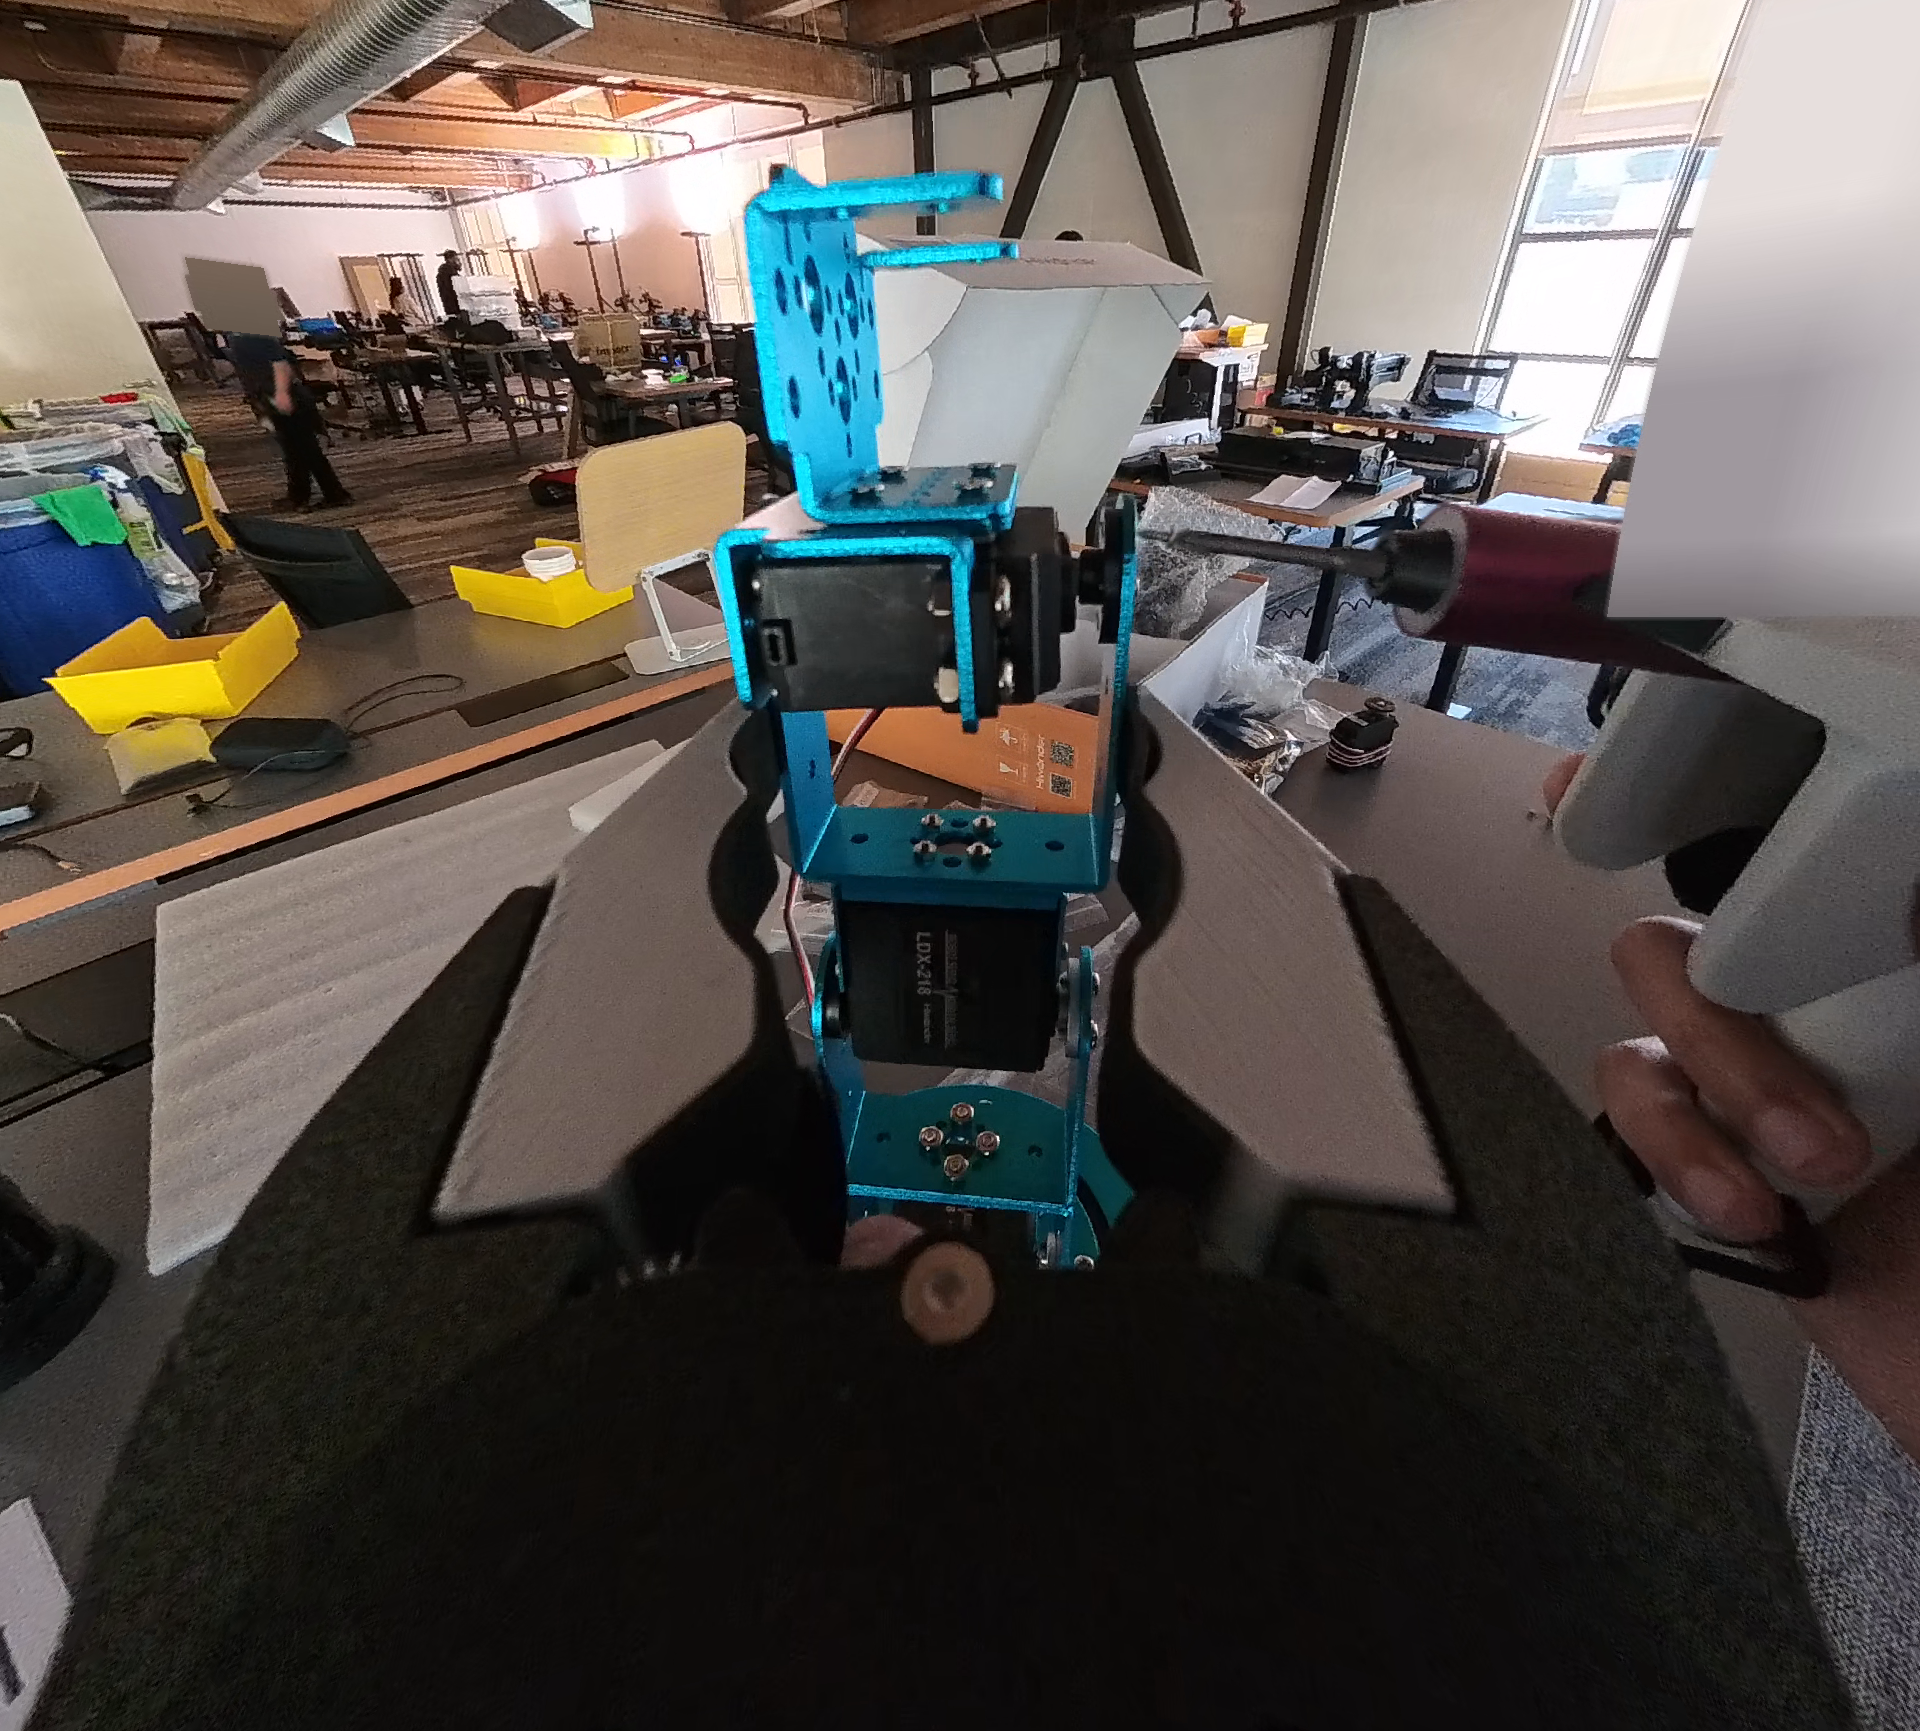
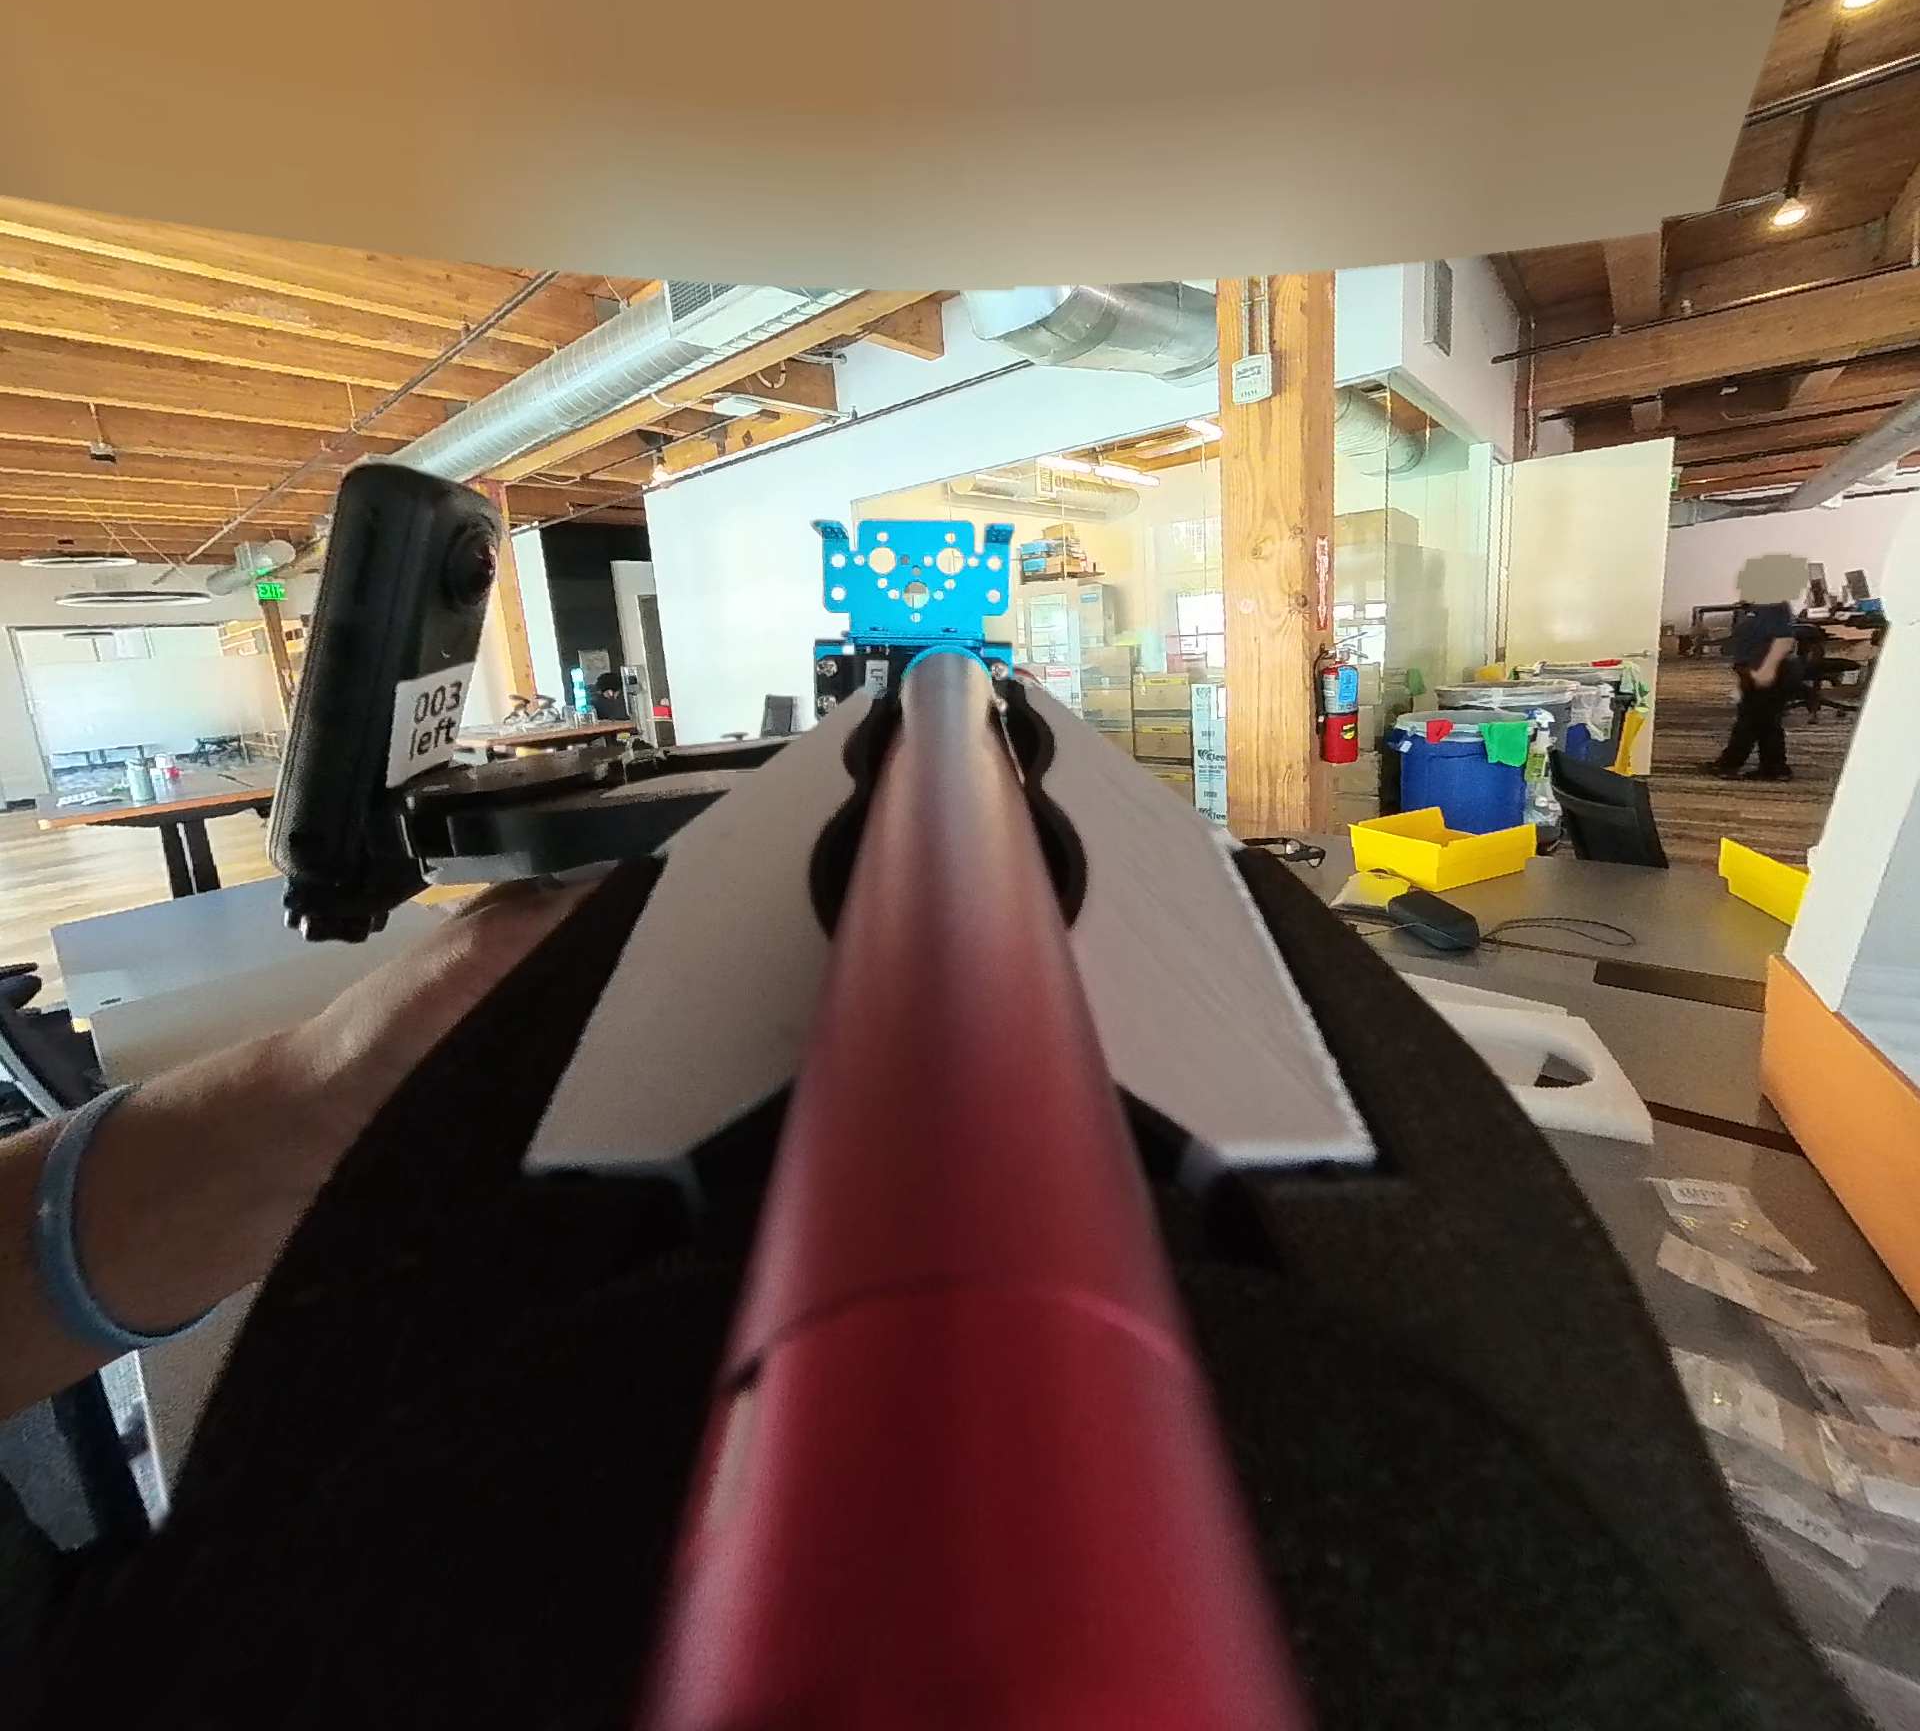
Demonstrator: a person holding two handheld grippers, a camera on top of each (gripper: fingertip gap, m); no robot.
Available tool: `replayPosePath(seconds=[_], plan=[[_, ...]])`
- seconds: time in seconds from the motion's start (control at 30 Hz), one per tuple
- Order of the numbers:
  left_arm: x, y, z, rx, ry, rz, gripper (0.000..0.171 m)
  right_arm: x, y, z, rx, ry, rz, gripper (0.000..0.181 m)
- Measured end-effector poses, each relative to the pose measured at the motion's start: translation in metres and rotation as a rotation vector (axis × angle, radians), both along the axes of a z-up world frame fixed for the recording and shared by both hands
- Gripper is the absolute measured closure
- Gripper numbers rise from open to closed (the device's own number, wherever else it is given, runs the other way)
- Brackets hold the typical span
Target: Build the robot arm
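Left gripper (image 1: 935, 850) raised off the desk (image 1: 1455, 808), clamped on upright blue servo bracket (image 1: 914, 601). Right gripper (image 2: 940, 725) level, clamped along red screwdriver (image 2: 935, 1162); in the left wrist view, shaft entering from 3 o'clock, tip at bracket's side.
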State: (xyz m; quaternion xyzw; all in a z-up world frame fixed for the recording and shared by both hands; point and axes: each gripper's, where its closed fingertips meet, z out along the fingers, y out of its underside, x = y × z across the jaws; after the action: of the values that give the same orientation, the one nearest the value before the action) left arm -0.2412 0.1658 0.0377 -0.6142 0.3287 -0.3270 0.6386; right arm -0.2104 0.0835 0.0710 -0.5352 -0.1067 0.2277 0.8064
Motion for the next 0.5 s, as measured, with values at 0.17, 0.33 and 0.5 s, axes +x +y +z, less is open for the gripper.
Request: replayPosePath(seconds=[0.17,0.33,0.5], plan=[[-0.0006,0.0001,-0.0004,0.003,0.006,0.004,0.107,0.0,0.0006,0.0011,0.003,-0.006,-0.005,0.159],[-0.0007,0.0001,-0.0007,0.006,0.008,0.006,0.107,0.0004,0.001,-0.0002,-0.001,-0.01,0.002,0.159],[-0.0007,0.0,-0.0008,0.009,0.01,0.008,0.107,0.0,0.0019,-0.0008,-0.004,-0.017,-0.002,0.16]])
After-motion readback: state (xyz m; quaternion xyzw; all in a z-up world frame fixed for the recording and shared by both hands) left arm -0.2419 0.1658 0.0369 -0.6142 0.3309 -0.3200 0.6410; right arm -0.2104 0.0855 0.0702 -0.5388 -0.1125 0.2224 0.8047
